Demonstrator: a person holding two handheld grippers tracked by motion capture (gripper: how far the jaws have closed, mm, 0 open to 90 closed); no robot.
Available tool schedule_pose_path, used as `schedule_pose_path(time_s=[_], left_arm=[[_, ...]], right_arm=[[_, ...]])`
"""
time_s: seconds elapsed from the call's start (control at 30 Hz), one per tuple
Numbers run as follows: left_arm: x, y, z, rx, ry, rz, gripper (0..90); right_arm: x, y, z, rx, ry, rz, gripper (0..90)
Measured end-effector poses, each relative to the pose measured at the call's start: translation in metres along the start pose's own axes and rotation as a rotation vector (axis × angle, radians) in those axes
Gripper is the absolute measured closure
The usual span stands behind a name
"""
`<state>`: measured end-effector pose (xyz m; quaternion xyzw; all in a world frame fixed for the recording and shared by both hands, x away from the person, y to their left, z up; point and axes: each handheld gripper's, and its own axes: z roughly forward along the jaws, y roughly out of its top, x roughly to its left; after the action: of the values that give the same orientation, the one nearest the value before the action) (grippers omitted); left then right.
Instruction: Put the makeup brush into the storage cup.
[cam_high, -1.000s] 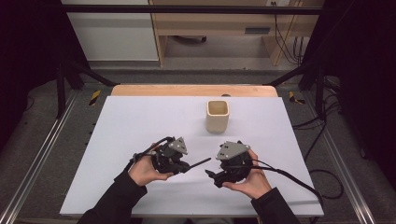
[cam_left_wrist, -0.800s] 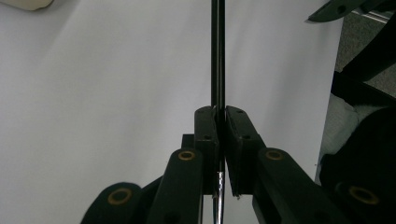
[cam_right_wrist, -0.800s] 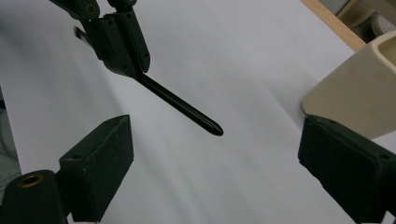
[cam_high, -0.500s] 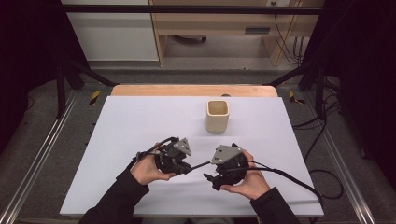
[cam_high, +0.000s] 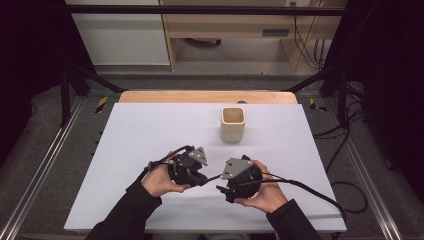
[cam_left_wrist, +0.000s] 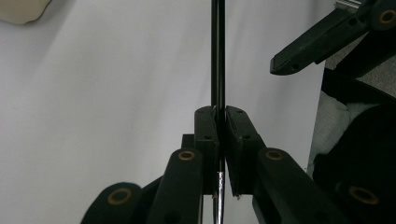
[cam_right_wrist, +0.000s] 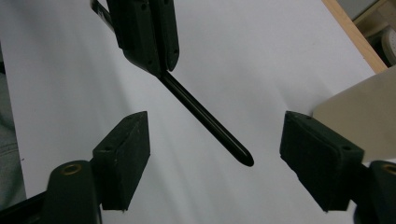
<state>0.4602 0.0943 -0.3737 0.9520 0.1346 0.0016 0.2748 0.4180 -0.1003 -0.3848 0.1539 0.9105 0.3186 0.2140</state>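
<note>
The white table (cam_high: 150, 135) spreads under both hands, and a beige cup (cam_high: 233, 124) stands on it beyond the grippers, well apart from them and a little to the right gripper's far side. The left gripper (cam_high: 204, 179) is clenched on a thin black pen (cam_left_wrist: 217, 56), which runs straight out from between its pressed-together pads (cam_left_wrist: 206, 140) toward the other hand. The right gripper (cam_high: 221, 189) is released, its jaws spread wide. The pen's free tip (cam_right_wrist: 245, 160) hangs between those open pads (cam_right_wrist: 126, 156), touching neither, slanting in from the left gripper (cam_right_wrist: 148, 32) above the table.
</note>
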Motion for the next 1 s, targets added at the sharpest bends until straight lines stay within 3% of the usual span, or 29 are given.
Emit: schedule_pose_path(time_s=[0.23, 0.5, 1.0], left_arm=[[-0.001, 0.001, 0.000, 0.000, -0.007, -0.006, 83.8], [-0.004, 0.006, 0.000, 0.011, -0.013, -0.002, 83.8], [-0.008, 0.009, 0.002, 0.018, -0.032, 0.010, 83.8]], right_arm=[[0.000, 0.002, 0.004, 0.019, 0.009, -0.070, 31.7], [0.002, 0.002, 0.007, 0.040, 0.021, -0.107, 40.4], [0.007, 0.001, 0.012, 0.037, 0.064, -0.208, 64.3]])
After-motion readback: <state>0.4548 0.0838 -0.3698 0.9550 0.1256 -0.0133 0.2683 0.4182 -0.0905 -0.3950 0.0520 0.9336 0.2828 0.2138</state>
